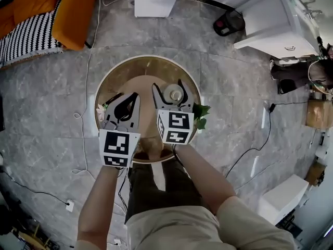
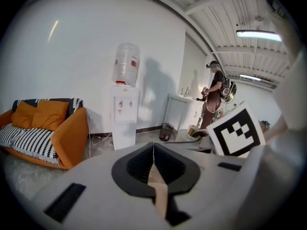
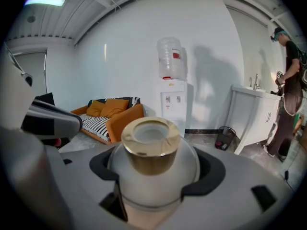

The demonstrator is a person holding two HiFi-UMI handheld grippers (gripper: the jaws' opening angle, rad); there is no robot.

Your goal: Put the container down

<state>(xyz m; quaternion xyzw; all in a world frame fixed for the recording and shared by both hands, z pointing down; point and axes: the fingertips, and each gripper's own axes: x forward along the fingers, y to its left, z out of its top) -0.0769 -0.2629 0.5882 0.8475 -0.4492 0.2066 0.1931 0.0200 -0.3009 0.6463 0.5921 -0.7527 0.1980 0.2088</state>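
We find the container [image 3: 151, 169] clasped between the two jaws of the right gripper [image 1: 170, 89]. The dark pads press on either side of its swelling body, and its mouth stands up past the jaw tips, facing away from the gripper's camera. The left gripper [image 2: 153, 150] holds nothing. Its jaws are drawn together so that the pads meet along a thin seam. It hangs just beside the right gripper, on that gripper's left and at about the same level.

From the head view we see the container [image 1: 175, 94] over the round table [image 1: 112, 79], which lies directly beneath both grippers. We cannot tell whether its base touches the tabletop.

The container is a rounded, dome-shaped vessel of smooth, glossy white material, narrowing to a short neck. A gold collar [image 3: 150, 145] of shiny metal rings the open mouth. Inside the mouth we see only a pale surface, and we cannot tell whether anything fills it.

The table is circular, with a thin light rim around a brown, glassy top. A leafy green sprig [image 1: 200, 116] lies at the table's edge, just to the right of the right gripper. Below all this spreads a floor [image 1: 229, 82] of grey stone tiles. Far ahead of the jaws stand an orange sofa [image 3: 115, 115] and a white water dispenser [image 3: 172, 99].
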